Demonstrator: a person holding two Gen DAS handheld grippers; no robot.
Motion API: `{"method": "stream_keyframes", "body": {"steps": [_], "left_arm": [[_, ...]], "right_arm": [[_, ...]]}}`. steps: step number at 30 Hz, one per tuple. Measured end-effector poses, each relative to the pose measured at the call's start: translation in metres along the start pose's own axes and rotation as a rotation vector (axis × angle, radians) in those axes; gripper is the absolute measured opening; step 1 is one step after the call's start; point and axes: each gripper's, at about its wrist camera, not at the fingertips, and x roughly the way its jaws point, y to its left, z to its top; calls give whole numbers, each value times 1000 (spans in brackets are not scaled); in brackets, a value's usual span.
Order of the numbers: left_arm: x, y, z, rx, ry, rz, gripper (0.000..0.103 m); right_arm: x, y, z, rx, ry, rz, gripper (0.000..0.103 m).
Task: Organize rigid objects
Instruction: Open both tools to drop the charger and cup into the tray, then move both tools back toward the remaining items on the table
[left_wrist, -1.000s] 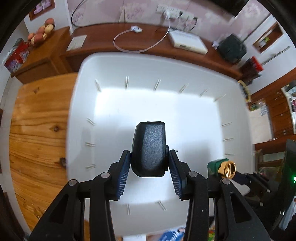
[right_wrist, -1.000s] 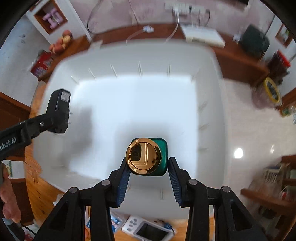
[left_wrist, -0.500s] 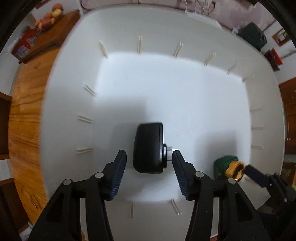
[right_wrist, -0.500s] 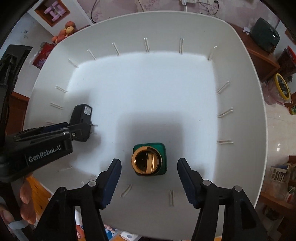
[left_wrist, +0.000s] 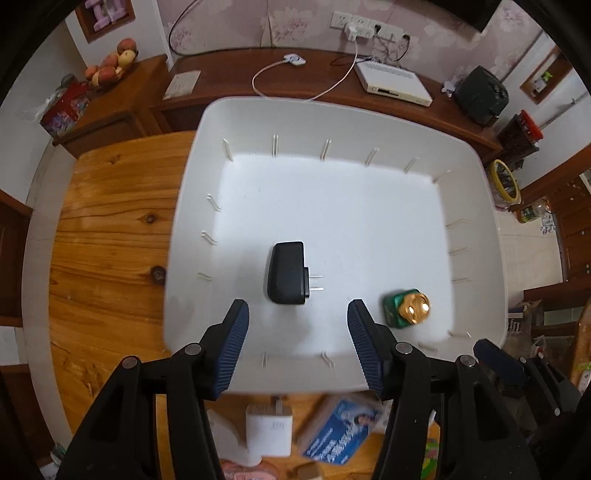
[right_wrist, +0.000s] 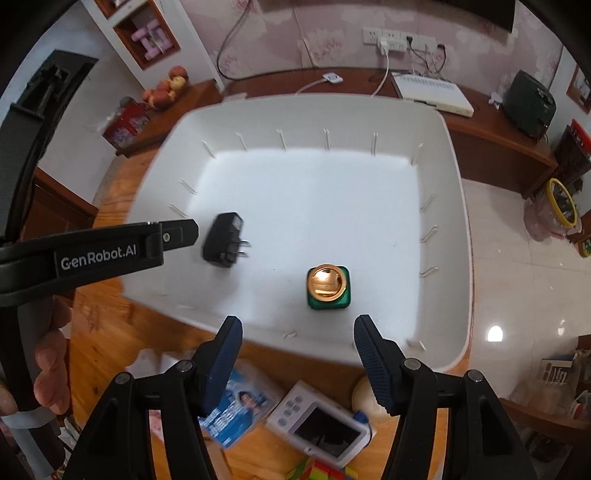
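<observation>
A black plug adapter (left_wrist: 287, 272) lies on the floor of the white bin (left_wrist: 476, 206), prongs pointing right; it also shows in the right wrist view (right_wrist: 222, 244). A green bottle with a gold cap (left_wrist: 407, 308) stands in the bin's near right part, and shows in the right wrist view too (right_wrist: 327, 287). My left gripper (left_wrist: 298, 345) is open and empty, above the bin's near rim. My right gripper (right_wrist: 298, 363) is open and empty, above the near rim (right_wrist: 258, 334), behind the bottle.
On the wooden table (left_wrist: 103, 243) in front of the bin lie a white charger (left_wrist: 269, 428), a blue packet (right_wrist: 238, 404), a white device with a screen (right_wrist: 317, 424) and a colourful cube (right_wrist: 321, 470). A sideboard (left_wrist: 295, 74) stands behind the bin.
Both grippers let go of their objects inside the bin, opened wide, then pulled back and up. The adapter and the bottle stay on the bin floor.
</observation>
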Motion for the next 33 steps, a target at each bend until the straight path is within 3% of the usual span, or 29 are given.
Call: {"method": "stream_keyframes", "body": {"steps": [6, 14, 19, 25, 28, 33], "left_arm": [[-38, -3, -13, 18, -23, -93, 60], [-93, 12, -61, 103, -74, -154, 60], [-105, 17, -95, 182, -58, -116, 60], [-114, 21, -139, 301, -122, 15, 60], [-112, 26, -154, 312, -109, 24, 60], [-106, 43, -171, 277, -66, -27, 60]], "right_arm": [[-27, 13, -3, -1, -58, 8, 64], [-81, 23, -33, 31, -159, 12, 64], [-115, 30, -60, 66, -231, -4, 64], [-139, 42, -93, 86, -270, -24, 65], [-144, 51, -109, 87, -270, -30, 65], [-147, 68, -135, 67, -271, -57, 65]]}}
